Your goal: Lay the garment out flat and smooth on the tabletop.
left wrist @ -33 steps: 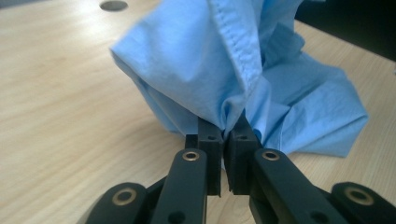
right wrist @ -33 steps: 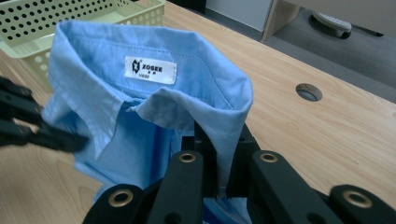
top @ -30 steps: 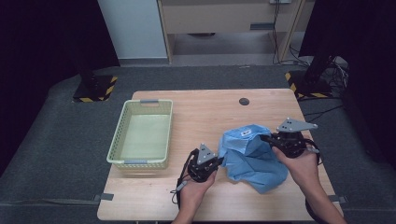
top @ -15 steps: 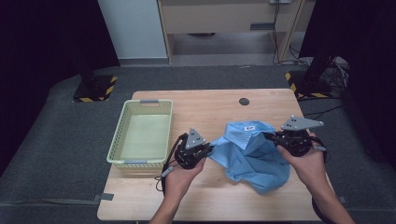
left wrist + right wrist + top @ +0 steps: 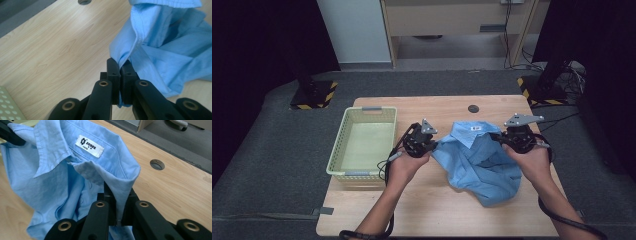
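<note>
Blue shirt [image 5: 482, 160] stretched between left tongs [image 5: 435, 144] and right tongs [image 5: 498, 138]

The shirt [image 5: 482, 160] is plain light blue, with a white label [image 5: 89, 146] printed in dark letters inside the collar. The basket [image 5: 362, 150] is pale yellow-green with a fine mesh pattern. The counter [image 5: 442, 205] is light wood grain. Both grippers' jaws are black.

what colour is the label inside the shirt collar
White with dark print, on the light blue shirt; the label shows best in the right gripper view.
</note>
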